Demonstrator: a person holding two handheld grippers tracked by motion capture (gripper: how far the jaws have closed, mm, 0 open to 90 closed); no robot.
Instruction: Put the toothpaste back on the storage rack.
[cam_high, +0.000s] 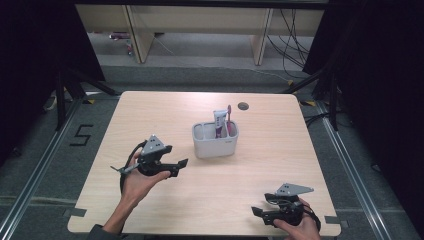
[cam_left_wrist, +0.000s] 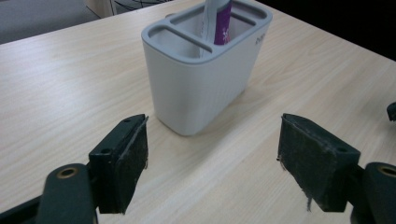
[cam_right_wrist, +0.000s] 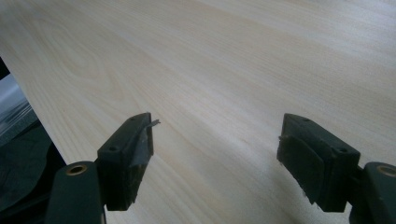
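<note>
Holding nothing, your left tongs (cam_high: 172, 167) stand wide open, with bare worktop (cam_high: 165, 120) showing between the two black pads (cam_left_wrist: 133, 154). In the left gripper view they face the white holder (cam_left_wrist: 201, 79), which stands upright just beyond the gap between the jaws and apart from both pads (its near rounded corner is the part closest to you). From the high view the left tongs sit at the left of the worktop, near the holder's left side but clear of it, with your left hand (cam_high: 137, 182) wrapped around the grip from below.

Your right tongs (cam_high: 262, 212) are also spread wide and grip nothing. In the right gripper view their pads (cam_right_wrist: 140, 149) frame plain pale wood, and the worktop's edge runs down the left of that view. From above they rest low at the near right corner of the worktop, well apart from the holder, with your right hand (cam_high: 300, 225) at the bottom edge.

The holder stands near the middle of the worktop, slightly toward the far side. It is split into compartments, and a white-and-purple toothpaste tube (cam_high: 220, 122) and a pink toothbrush (cam_high: 229, 117) stand upright in its right-hand part; the left compartment looks empty. A small dark round grommet (cam_high: 243, 106) sits in the worktop beyond the holder.
</note>
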